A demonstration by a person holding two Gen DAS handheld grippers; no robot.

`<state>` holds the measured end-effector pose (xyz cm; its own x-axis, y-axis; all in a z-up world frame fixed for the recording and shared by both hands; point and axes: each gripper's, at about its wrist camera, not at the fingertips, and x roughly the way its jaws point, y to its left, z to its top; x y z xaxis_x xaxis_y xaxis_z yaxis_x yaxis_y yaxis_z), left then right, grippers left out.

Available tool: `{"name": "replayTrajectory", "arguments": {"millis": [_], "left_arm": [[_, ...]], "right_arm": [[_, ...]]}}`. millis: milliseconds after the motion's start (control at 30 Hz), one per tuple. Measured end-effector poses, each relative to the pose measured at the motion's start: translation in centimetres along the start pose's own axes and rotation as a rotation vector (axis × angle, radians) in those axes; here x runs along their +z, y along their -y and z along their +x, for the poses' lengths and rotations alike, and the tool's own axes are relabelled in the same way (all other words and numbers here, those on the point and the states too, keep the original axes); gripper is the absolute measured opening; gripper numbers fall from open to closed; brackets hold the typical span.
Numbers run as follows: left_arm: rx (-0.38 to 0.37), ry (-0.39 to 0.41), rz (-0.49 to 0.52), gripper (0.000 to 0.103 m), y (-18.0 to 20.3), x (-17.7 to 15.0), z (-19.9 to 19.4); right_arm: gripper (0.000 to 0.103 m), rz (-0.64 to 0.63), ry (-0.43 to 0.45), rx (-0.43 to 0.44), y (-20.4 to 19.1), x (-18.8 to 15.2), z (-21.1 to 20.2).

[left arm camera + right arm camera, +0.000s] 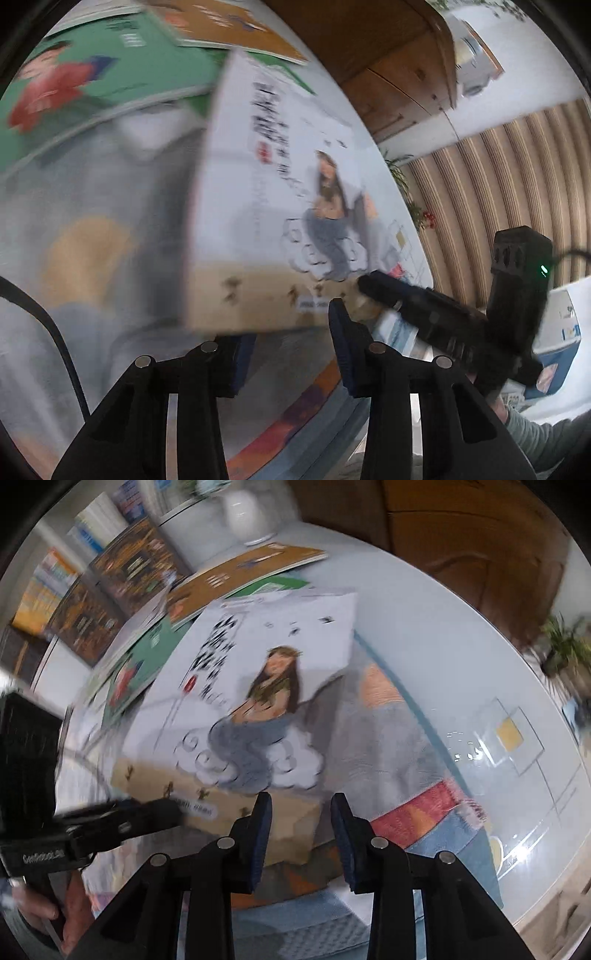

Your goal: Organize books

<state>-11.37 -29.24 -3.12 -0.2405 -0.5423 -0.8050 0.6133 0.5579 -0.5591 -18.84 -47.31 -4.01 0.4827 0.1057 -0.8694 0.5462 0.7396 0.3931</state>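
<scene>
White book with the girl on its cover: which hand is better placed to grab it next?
Probably right: the white book has its corner between the fingers of the right gripper; the left gripper lies flat across its cover.

A white softcover book (pixel 258 686) with a tan bottom band shows a long-haired figure; a flat green book (pixel 110 62) bears a red figure; blue-padded black tongs (pixel 301 830).

Both feeds ran bright and evenly lit for me. Heavy motion blur smeared the white book (pixel 280 177) and the stack behind. Glare flecked the glass table (pixel 465 746). Fisheye bent the edges, corners black.
</scene>
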Motion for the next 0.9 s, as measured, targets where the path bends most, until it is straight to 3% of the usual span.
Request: {"name": "replayTrajectory", "arguments": {"millis": [100,267,333,367,433,533,667,767,900], "left_arm": [[0.012,-0.050,0.011,0.036,-1.1,-0.6,-1.3],[0.037,0.049,-0.037,0.037,-3.1,-0.2,-4.2],[0.092,0.068,-0.053,0.037,-3.4,1.6,-3.4],[0.081,0.051,-0.064,0.037,-3.4,2.6,-2.4],[0.078,0.019,-0.032,0.037,-2.7,3.4,-1.0],[0.106,0.031,0.027,0.037,-1.3,3.8,-0.8],[-0.005,-0.040,0.090,0.037,-0.1,2.1,-1.2],[-0.026,-0.072,0.147,0.037,0.7,0.1,-2.0],[-0.055,-0.086,0.130,0.037,-0.1,-2.9,-2.8]], "right_arm": [[0.033,0.048,-0.007,0.012,0.5,0.8,0.3],[0.033,0.067,0.017,-0.020,0.2,1.7,0.8],[0.033,0.046,0.025,-0.052,-0.5,2.0,1.1],[0.033,0.032,0.028,-0.070,-0.8,2.1,1.2],[0.033,0.022,0.026,-0.083,-1.0,2.1,1.2],[0.036,-0.023,0.010,-0.080,-1.5,2.1,1.3],[0.036,-0.106,0.013,-0.159,-2.7,0.6,0.6],[0.036,-0.129,-0.007,-0.138,-3.3,-1.2,0.0],[0.036,-0.137,-0.038,-0.115,-4.6,-4.4,-0.3]]}}
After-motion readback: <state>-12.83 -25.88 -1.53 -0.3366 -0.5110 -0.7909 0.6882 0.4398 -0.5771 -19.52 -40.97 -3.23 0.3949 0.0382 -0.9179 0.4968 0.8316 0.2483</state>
